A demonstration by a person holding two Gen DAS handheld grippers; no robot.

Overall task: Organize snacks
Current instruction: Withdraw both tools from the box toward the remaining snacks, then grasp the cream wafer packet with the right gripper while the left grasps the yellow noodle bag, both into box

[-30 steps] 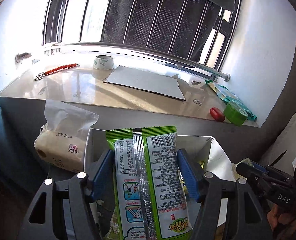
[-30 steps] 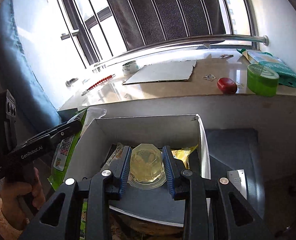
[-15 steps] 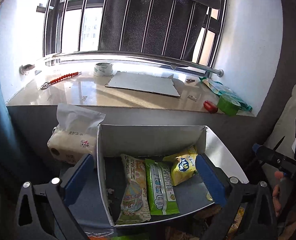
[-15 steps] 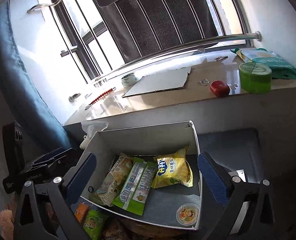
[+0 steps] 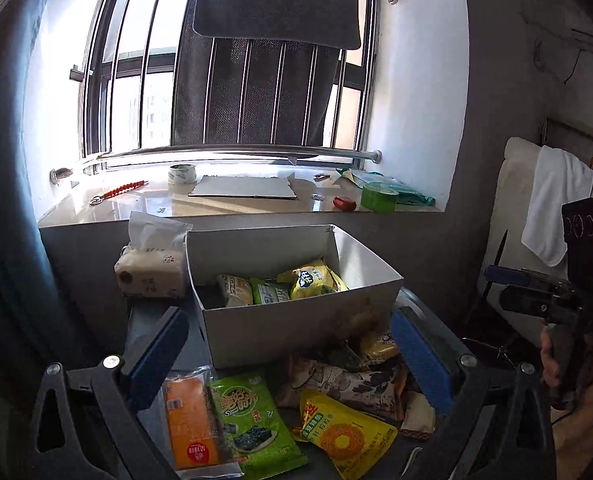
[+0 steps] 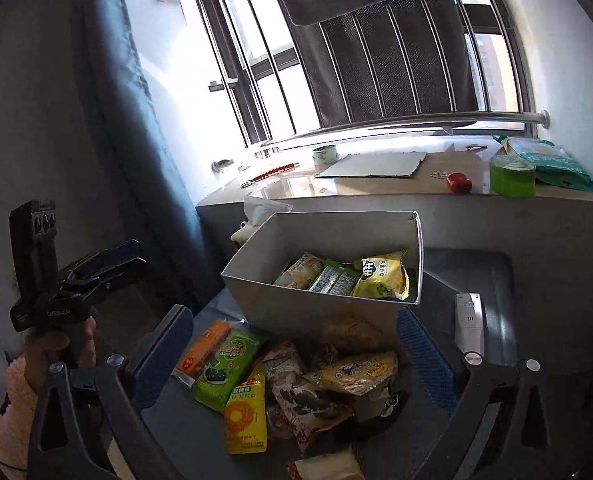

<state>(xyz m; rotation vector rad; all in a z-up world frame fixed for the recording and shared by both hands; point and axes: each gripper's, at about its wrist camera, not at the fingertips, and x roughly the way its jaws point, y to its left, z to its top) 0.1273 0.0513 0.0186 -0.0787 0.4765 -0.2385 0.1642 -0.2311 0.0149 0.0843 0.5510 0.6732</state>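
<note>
Tongs: left gripper and right gripper both wide, empty | snack packets lower centre, before box: light, crinkly, slippery; pinch sealed edge

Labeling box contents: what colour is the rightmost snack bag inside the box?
Yellow bag with a dark blue logo, inside the box; clearest in the right wrist view.

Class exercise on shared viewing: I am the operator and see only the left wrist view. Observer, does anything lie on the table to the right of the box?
Observer: Yes. A white remote-like device lies flat there, apart from the box.
Operator: And what is holding the left gripper?
Observer: A hand wrapped around its handle, with a fluffy pale sleeve at the wrist.
</note>
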